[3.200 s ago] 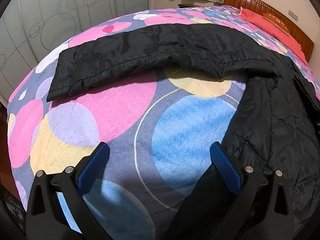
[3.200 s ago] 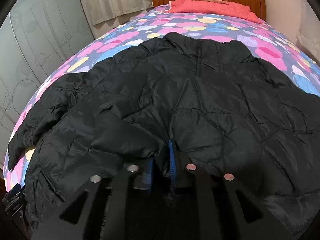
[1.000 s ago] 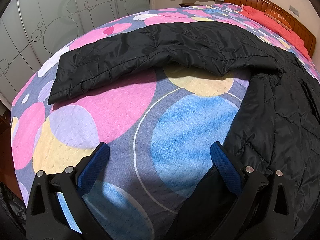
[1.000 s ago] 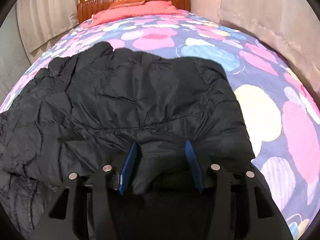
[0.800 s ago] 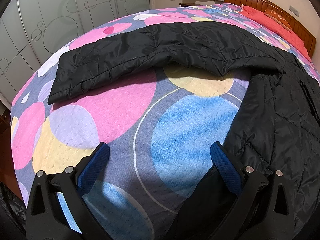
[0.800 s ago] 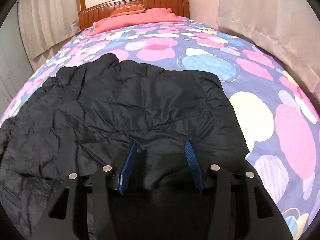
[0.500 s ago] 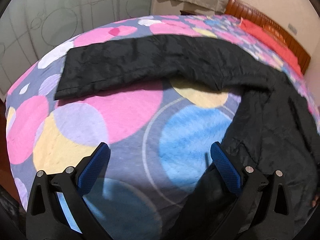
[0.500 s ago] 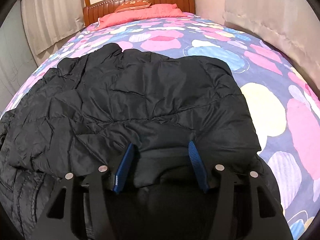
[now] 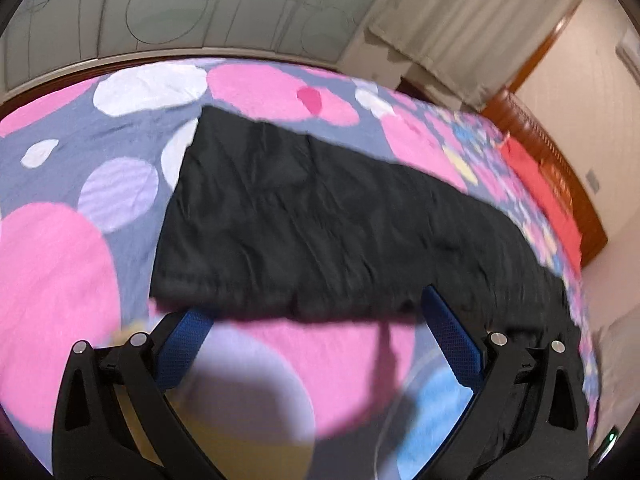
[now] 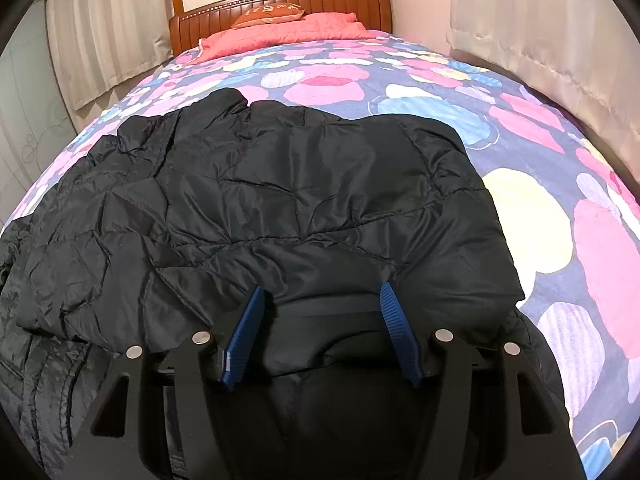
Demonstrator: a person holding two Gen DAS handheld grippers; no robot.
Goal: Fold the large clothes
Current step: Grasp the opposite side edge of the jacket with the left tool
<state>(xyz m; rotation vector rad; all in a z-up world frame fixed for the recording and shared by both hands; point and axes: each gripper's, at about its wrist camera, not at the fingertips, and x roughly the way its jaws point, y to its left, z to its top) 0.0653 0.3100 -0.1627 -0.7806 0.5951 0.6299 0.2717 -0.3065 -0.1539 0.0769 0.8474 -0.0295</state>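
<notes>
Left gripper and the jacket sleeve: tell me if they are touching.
Cannot tell. In the blurred left wrist view, the open left gripper has its fingertips at the edge of the black sleeve, but neither contact nor a gap shows plainly.

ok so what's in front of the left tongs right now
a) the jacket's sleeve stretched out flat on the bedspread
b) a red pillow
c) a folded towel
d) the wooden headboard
a: the left wrist view shows the open left tongs facing the black jacket sleeve, which lies stretched out flat on the spotted bedspread, nothing gripped.
</notes>
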